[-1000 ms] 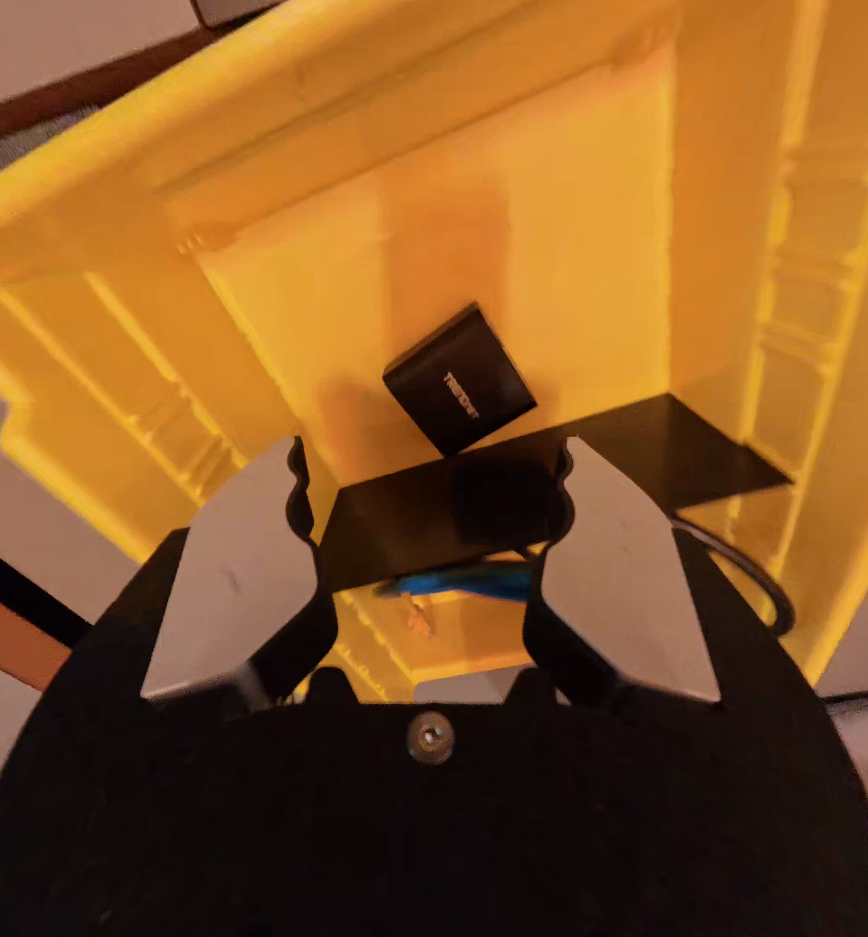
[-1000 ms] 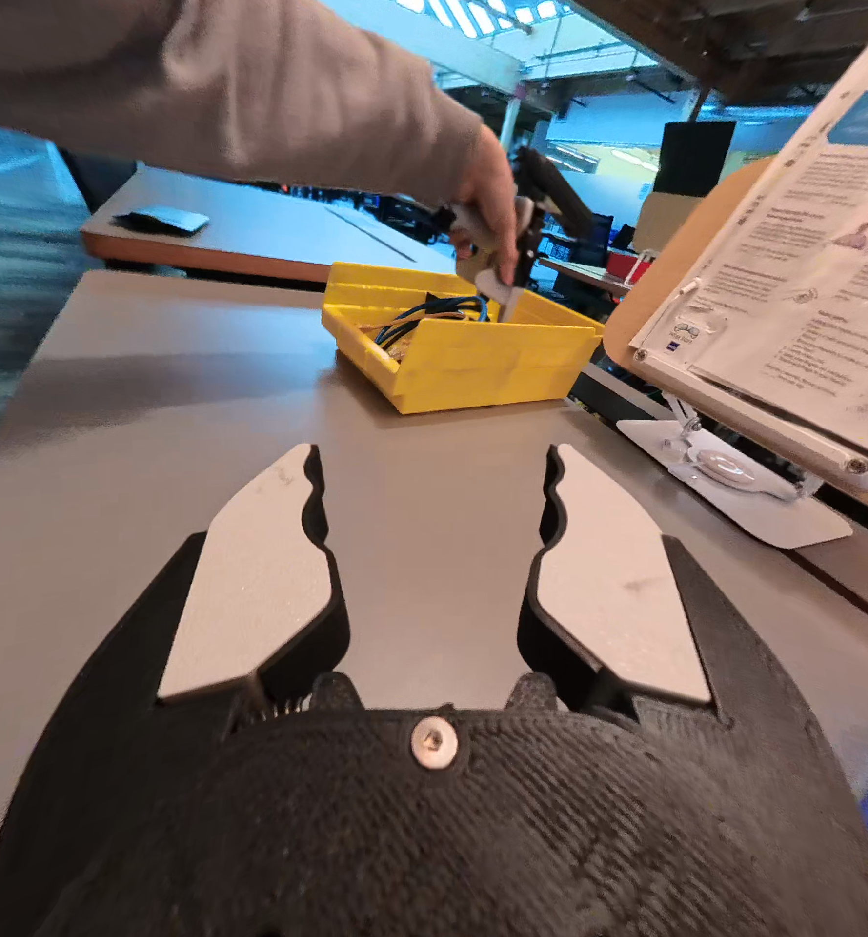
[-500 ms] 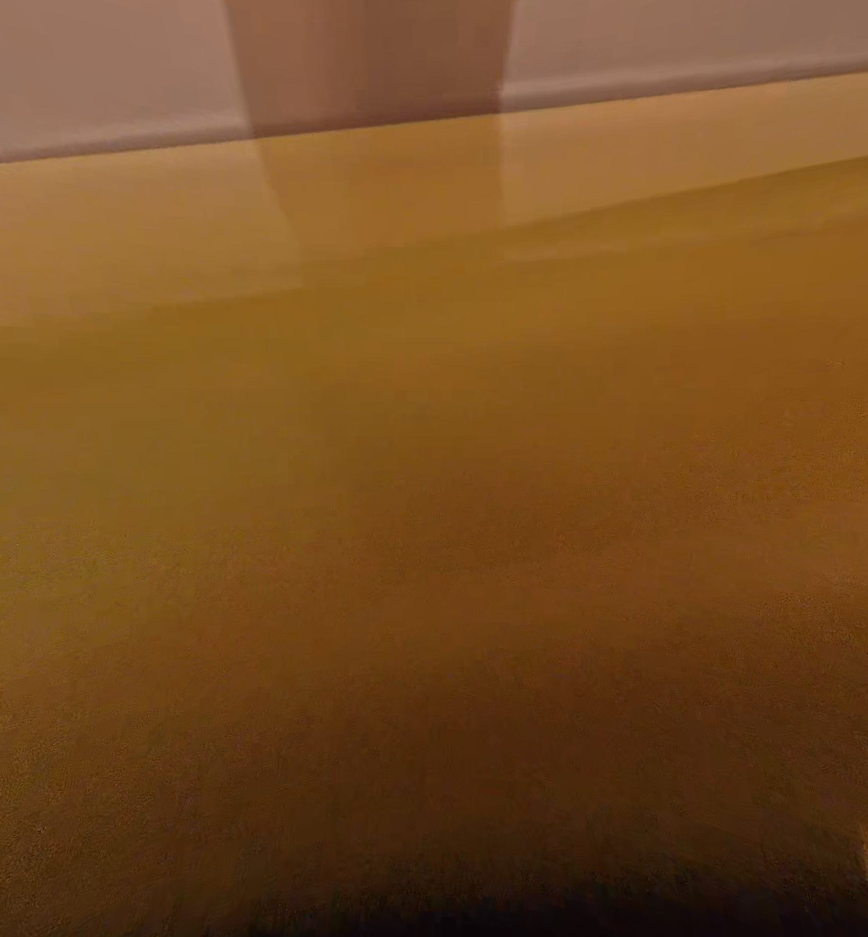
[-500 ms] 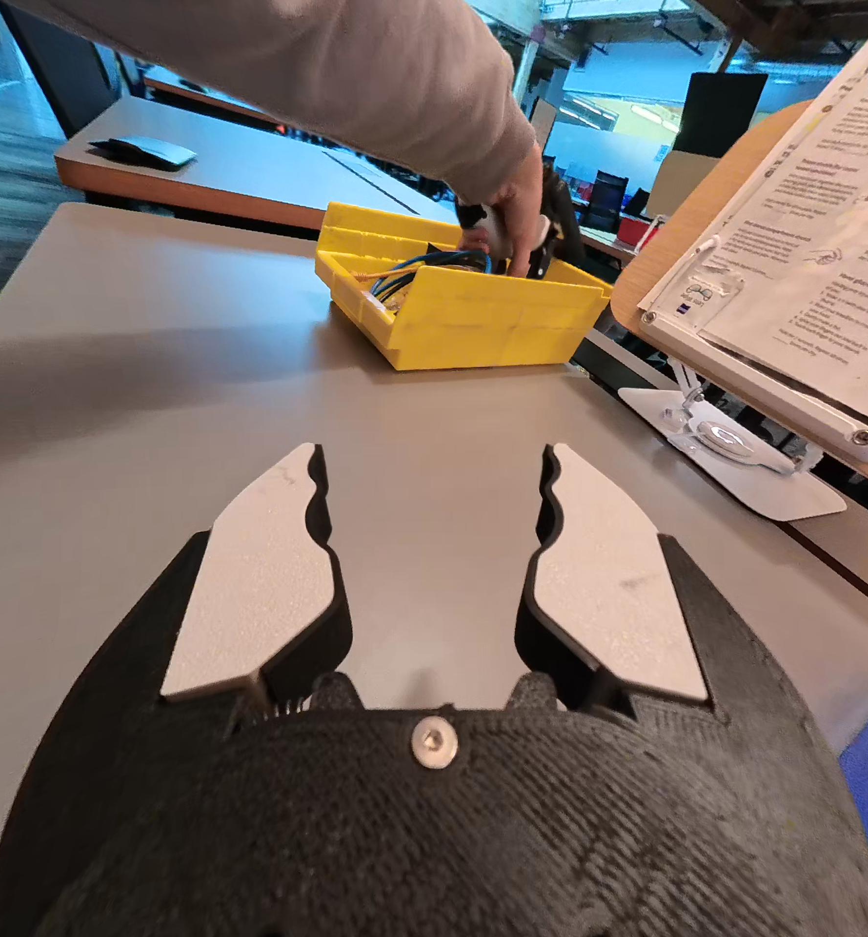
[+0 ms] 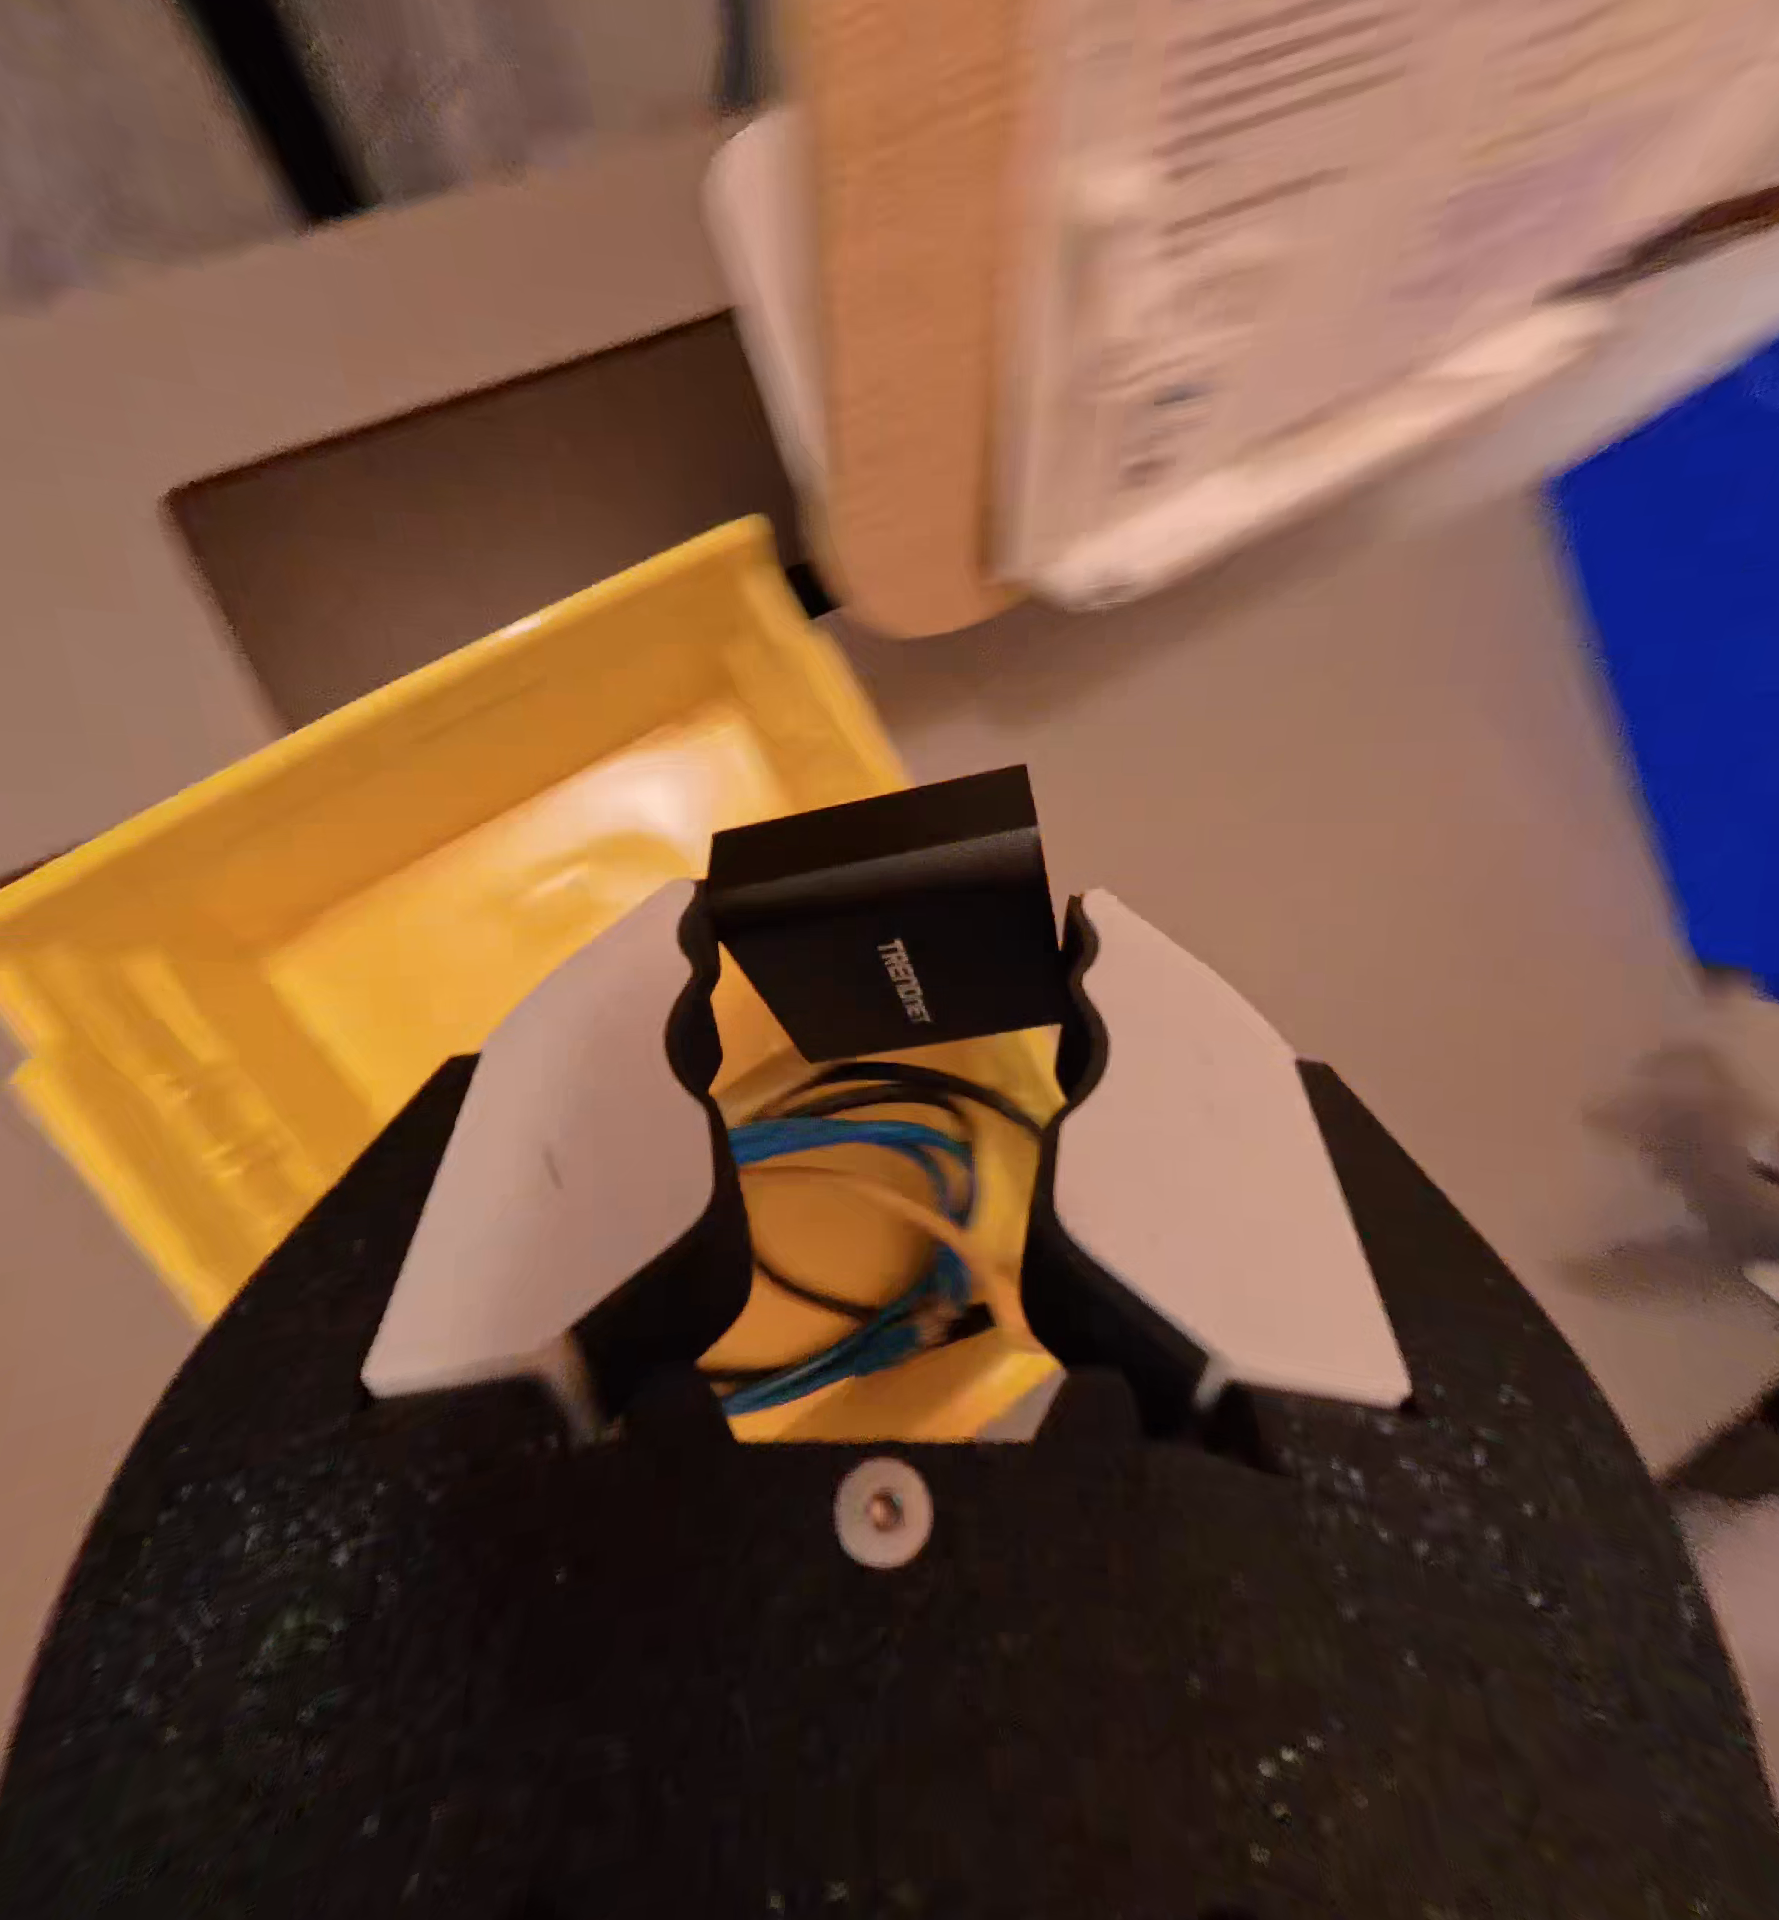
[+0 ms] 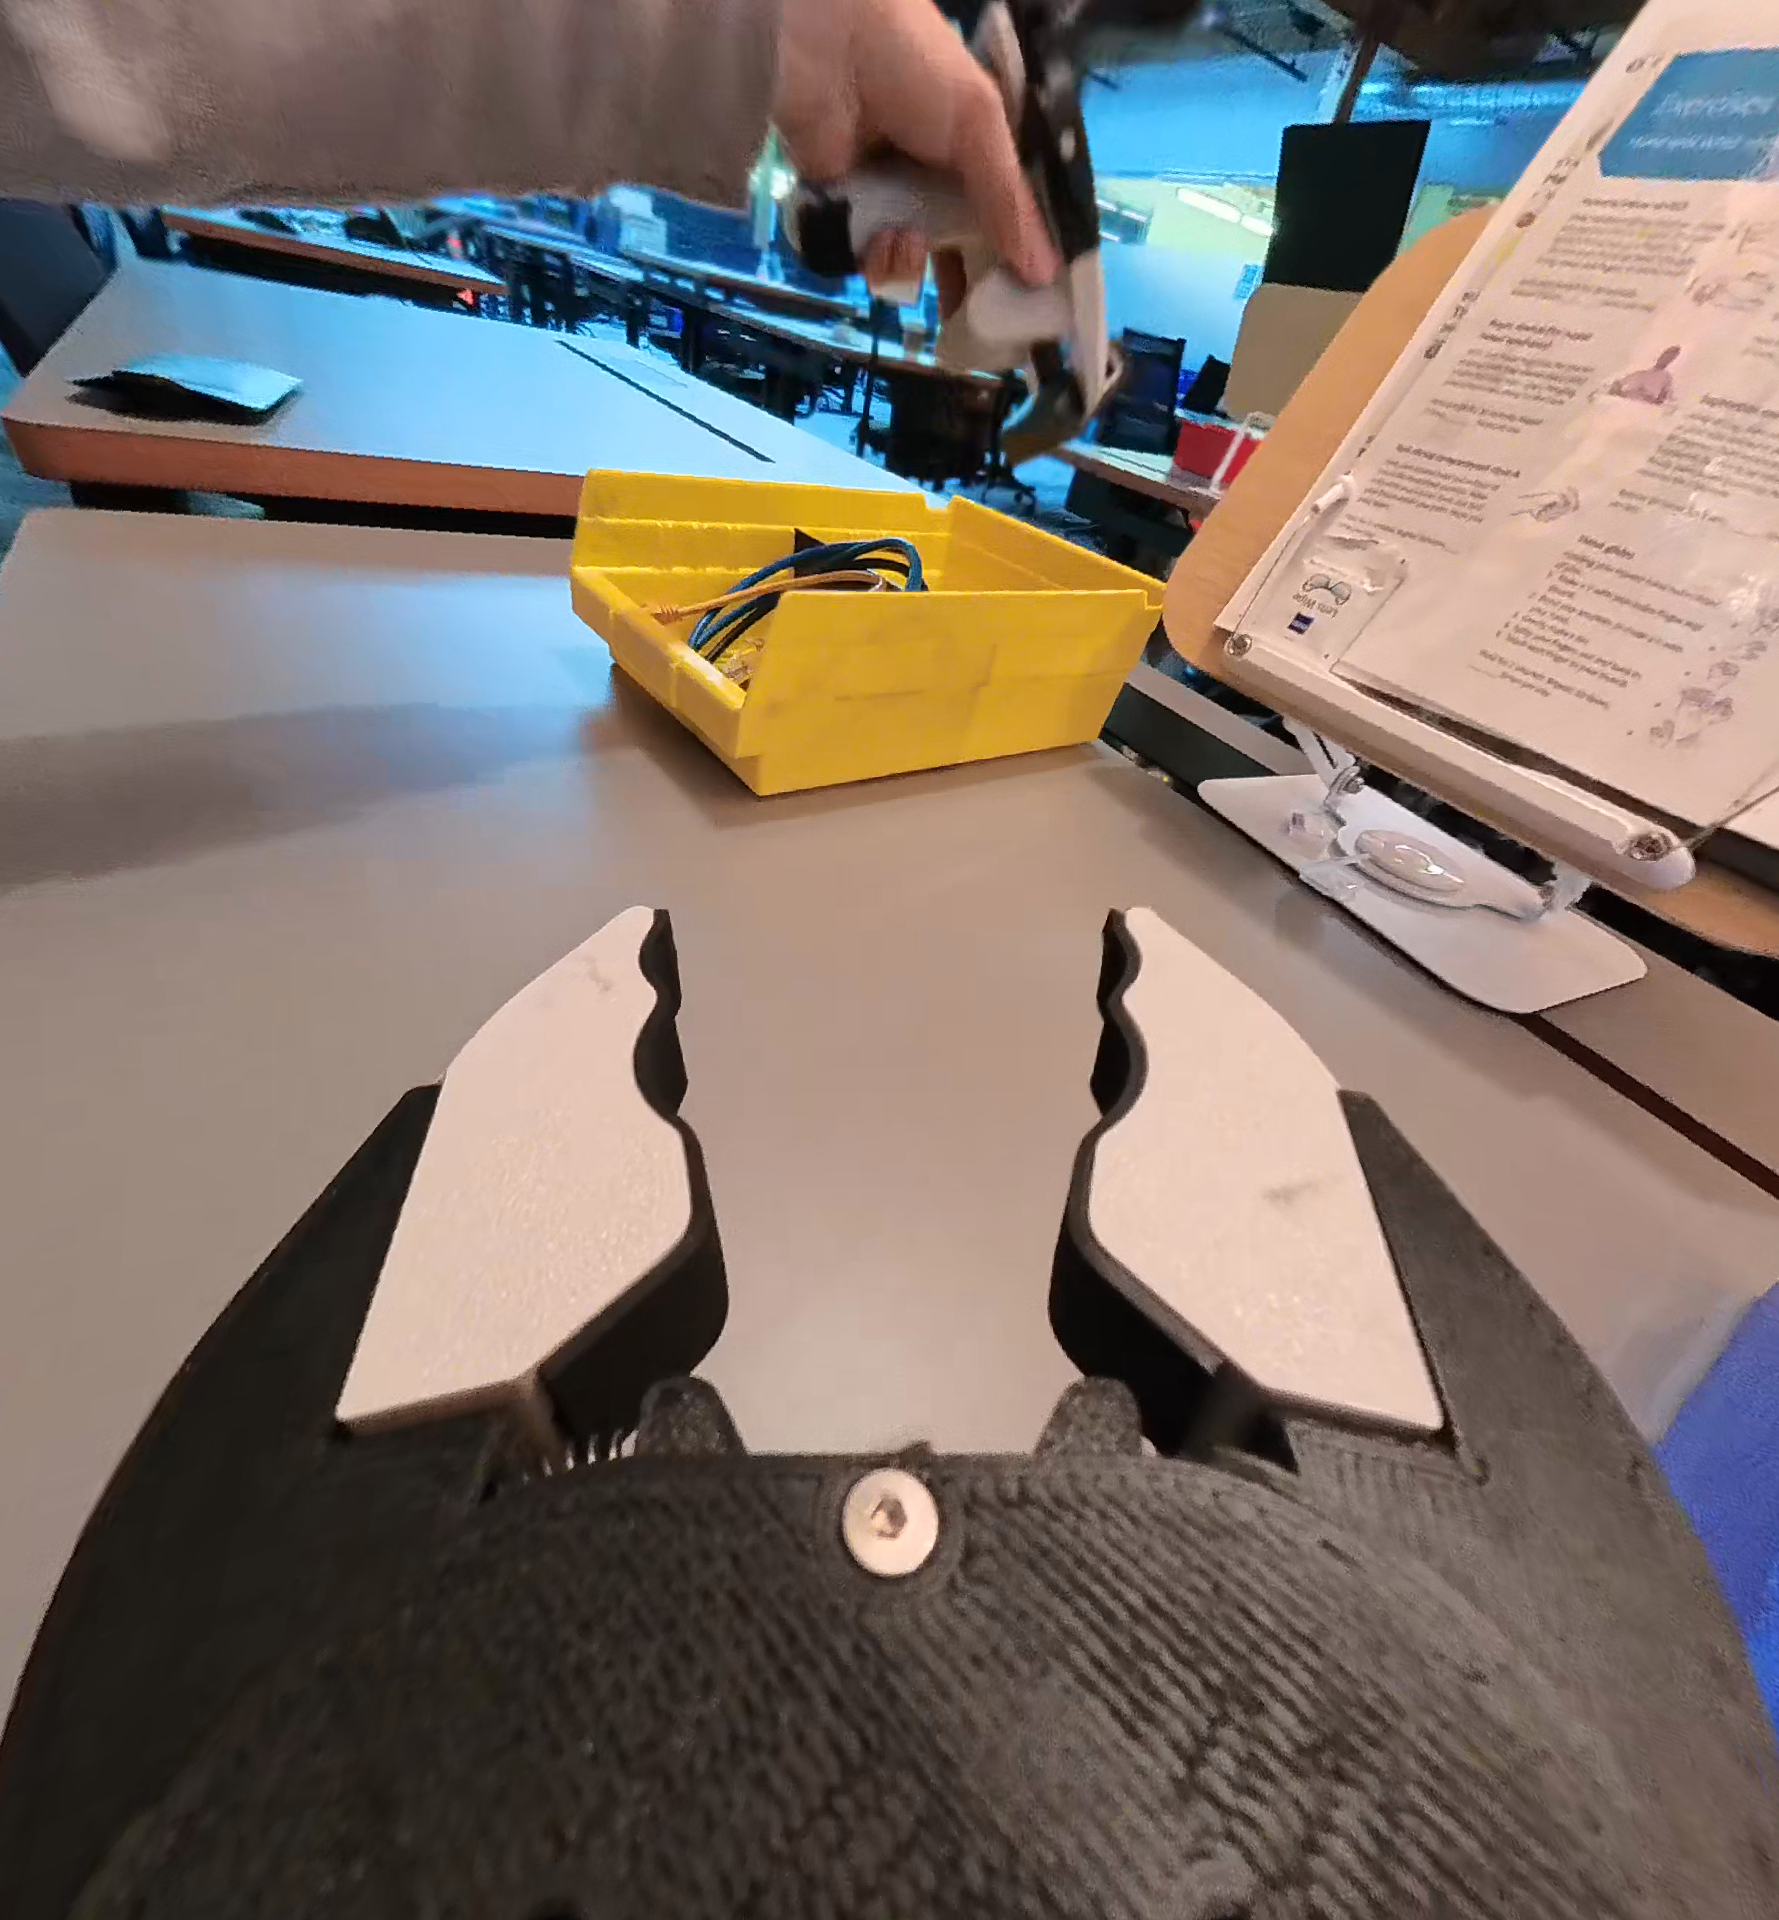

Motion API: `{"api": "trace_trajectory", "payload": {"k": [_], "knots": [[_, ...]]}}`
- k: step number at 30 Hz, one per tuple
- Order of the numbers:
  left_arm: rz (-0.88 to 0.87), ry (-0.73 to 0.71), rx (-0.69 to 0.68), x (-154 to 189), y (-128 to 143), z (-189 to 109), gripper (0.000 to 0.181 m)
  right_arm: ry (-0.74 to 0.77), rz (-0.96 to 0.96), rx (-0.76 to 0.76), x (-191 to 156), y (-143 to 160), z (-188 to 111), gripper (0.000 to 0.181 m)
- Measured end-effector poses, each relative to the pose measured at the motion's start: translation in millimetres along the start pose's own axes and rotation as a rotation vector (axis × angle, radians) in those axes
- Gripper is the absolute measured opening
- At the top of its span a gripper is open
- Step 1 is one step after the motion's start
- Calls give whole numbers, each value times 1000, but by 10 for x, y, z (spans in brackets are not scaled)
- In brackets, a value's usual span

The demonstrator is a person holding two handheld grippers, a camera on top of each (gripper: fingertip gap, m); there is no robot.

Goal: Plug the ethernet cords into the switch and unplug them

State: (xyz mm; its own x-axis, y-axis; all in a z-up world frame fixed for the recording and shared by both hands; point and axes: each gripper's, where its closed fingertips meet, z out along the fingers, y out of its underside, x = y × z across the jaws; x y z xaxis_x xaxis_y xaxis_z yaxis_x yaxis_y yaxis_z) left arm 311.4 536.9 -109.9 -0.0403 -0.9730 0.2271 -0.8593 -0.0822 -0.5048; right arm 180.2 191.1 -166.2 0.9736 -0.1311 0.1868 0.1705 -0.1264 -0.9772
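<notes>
Switch [image 5: 890, 925], a small black box with pale lettering on its face, sits clamped between the fingertips of the left tongs [image 5: 883, 940], tilted, one corner pointing back toward the tongs' body. It is lifted clear above the yellow bin [image 5: 345, 904], which lies below and mostly to the left of those tongs. Straight under the held box, between the two fingers and closer to the hinge, blue cords [image 5: 864, 1236] coil in the bin with a thin black cable [image 5: 812, 1288] looped through them.

Beyond the left tongs' tips and to their right, a tan board with a white document stand [image 5: 1124, 312] is smeared by blur, and something blue [image 5: 1726, 675] stands further right on the grey table [image 5: 1280, 935].

The right tongs [image 6: 885, 977] hang low over the same table [image 6: 345, 883], fingers spread wide with nothing between them. Well ahead of their tips sits the bin [image 6: 916, 665], the tangle of blue cords [image 6: 812, 582] showing over its rim. Above the bin, a person's hand [image 6: 895, 135] in a grey sleeve [image 6: 345, 94] grips the other tool's handle; the box itself I cannot make out from here. To the right of the tips, the stand [image 6: 1436, 883] props up printed pages [image 6: 1643, 416].
</notes>
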Motion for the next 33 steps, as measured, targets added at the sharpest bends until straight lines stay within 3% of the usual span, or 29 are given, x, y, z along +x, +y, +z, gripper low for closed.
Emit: {"api": "trace_trajectory", "payload": {"k": [2,4,8,11,15,18,20,25,28,30,33], "knots": [[88,174,103,568,48,-229,62,0,-33,2,-37,-50,-8,79],[151,360,157,1154,271,-372,63,-2,-54,15,-66,-117,-17,81],[227,761,205,2223,1023,-403,62,-21,-94,87,-137,-313,-56,85],[179,1099,205,2881,1591,-334,62,-65,-155,147,-278,-442,-60,89],[131,1345,263,3413,2002,-211,61,-116,-240,184,-498,-487,-19,89],[87,1437,298,3589,2089,-176,61,-183,-300,188,-684,-465,-11,83],[62,1492,297,3642,2130,-177,61,-194,-355,216,-748,-494,-23,69],[7,1525,315,3591,2195,-121,61,-251,-378,120,-810,-396,-4,62],[-97,1209,392,3243,2036,185,70,-113,-468,-42,-547,-214,38,63],[-95,1022,481,3047,1968,199,68,-8,-533,-170,-320,-80,33,63],[-8,783,433,3011,2032,285,77,77,-680,-334,-176,126,51,63]]}}
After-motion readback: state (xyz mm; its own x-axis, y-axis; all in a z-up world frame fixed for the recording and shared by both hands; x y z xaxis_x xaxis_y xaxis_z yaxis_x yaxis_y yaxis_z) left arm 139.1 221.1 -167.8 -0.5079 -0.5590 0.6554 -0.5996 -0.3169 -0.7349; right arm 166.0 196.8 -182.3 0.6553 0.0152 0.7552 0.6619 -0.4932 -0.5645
